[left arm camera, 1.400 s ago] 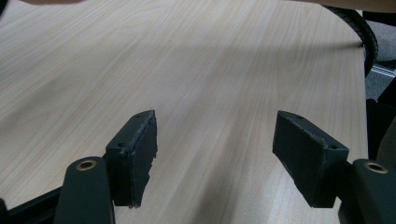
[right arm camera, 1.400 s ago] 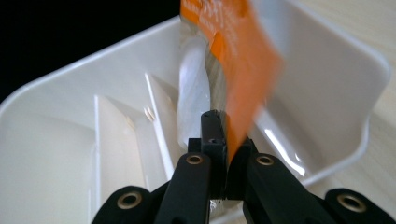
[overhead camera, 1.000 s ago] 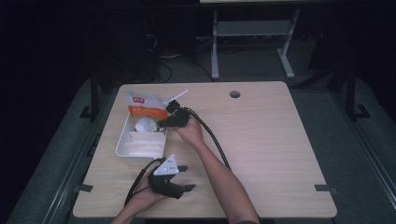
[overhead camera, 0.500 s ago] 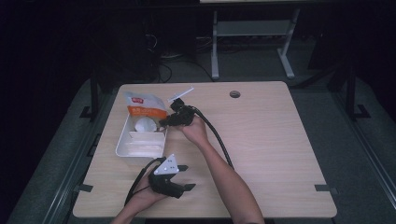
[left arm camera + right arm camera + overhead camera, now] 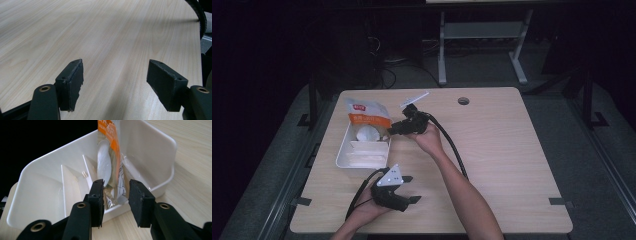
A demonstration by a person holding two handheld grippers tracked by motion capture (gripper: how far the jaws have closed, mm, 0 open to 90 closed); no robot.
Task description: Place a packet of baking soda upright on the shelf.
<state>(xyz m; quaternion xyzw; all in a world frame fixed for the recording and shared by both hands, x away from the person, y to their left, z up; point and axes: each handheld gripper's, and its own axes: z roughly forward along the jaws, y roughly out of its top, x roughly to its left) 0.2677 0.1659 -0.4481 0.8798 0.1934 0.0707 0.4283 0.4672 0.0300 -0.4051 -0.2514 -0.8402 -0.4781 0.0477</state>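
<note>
A white divided tray [image 5: 343, 151] sits at the table's left. An orange-and-white snack packet [image 5: 367, 119] stands upright in its far compartment, leaning on the wall. My right gripper [image 5: 392, 129] hovers at the tray's right rim. In the right gripper view its jaws [image 5: 115, 197] have just been opening; the packet [image 5: 110, 157] stands between them with a gap on each side, so the pads do not press it. My left gripper [image 5: 411, 189] rests near the table's front edge, open, with bare wood between its fingers [image 5: 72, 82].
The tray [image 5: 45, 192] has thin dividers and several compartments. A round cable hole [image 5: 463, 101] lies at the table's far middle. A black ribbed cable [image 5: 200, 15] trails across the wood toward the right hand. Dark floor and a metal stand lie beyond the table.
The right gripper's jaws have spread apart off the packet, and the hand has drawn back a little to the right and up. The packet stays in the tray. The left gripper kept still.
</note>
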